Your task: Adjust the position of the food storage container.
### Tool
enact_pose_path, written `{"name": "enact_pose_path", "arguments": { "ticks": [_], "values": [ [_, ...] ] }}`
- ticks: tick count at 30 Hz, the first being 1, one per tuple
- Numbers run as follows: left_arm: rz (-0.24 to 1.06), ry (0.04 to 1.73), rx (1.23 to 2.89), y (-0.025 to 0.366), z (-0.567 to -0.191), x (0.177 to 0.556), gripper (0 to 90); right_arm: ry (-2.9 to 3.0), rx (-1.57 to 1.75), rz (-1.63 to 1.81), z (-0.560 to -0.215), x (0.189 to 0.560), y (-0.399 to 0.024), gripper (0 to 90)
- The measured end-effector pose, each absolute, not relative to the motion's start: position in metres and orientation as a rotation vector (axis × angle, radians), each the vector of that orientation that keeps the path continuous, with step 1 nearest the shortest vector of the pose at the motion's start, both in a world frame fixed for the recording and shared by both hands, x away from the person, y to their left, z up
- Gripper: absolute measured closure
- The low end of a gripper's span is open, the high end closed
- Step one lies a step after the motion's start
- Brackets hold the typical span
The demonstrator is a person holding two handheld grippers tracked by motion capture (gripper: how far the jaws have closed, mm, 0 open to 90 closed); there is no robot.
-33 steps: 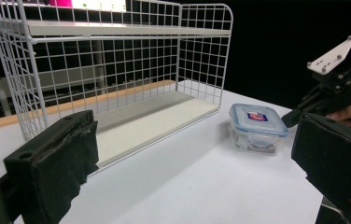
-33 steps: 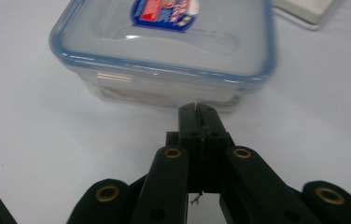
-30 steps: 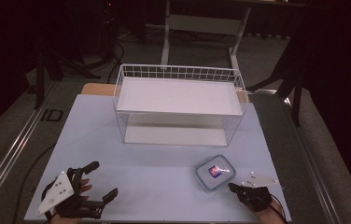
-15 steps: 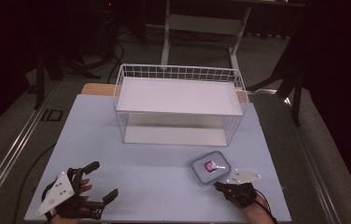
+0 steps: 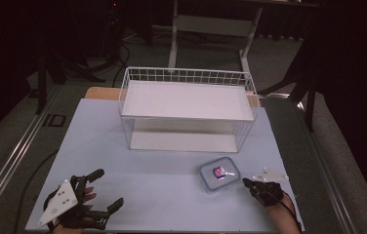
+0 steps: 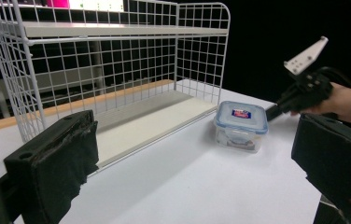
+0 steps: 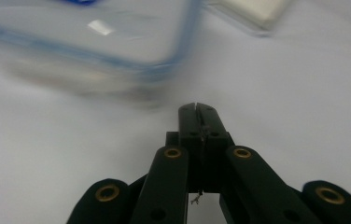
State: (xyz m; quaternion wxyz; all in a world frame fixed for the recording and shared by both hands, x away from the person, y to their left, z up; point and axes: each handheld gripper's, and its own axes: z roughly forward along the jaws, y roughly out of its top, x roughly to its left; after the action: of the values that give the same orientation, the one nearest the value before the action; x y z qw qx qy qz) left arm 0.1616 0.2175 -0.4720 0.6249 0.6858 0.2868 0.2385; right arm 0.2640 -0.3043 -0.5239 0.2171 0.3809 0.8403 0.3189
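My right gripper (image 5: 246, 183), jaws pressed together (holding nothing), noses toward the lidded container (image 5: 218, 173); next it must open to straddle it, I judge.

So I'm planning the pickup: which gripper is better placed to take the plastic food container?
Right. The right gripper, jaws shut, sits just beside the lidded plastic food container, pointing at it. The left gripper is open but rests far across the table.
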Motion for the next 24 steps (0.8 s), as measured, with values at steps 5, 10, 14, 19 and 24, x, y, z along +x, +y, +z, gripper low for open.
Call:
{"name": "enact_pose_path", "arguments": {
  "ticks": [5,10,14,19,24],
  "values": [
    [0.541,0.66,1.58,0.216,-0.473,0.162,1.5,2.312,1.1,0.919,-0.529,0.286,-0.303,90.0],
    [0.54,0.663,1.578,0.218,-0.473,0.162,1.5,2.35,1.087,0.923,-0.534,0.286,-0.292,90.0],
    [0.537,0.664,1.583,0.217,-0.473,0.162,1.5,2.361,1.075,0.949,-0.531,0.281,-0.287,90.0],
    [0.533,0.664,1.589,0.215,-0.474,0.162,1.5,2.399,1.045,0.968,-0.531,0.277,-0.274,90.0],
    [0.529,0.666,1.591,0.216,-0.474,0.162,1.5,2.437,1.042,0.997,-0.532,0.276,-0.258,90.0]
  ]
}}
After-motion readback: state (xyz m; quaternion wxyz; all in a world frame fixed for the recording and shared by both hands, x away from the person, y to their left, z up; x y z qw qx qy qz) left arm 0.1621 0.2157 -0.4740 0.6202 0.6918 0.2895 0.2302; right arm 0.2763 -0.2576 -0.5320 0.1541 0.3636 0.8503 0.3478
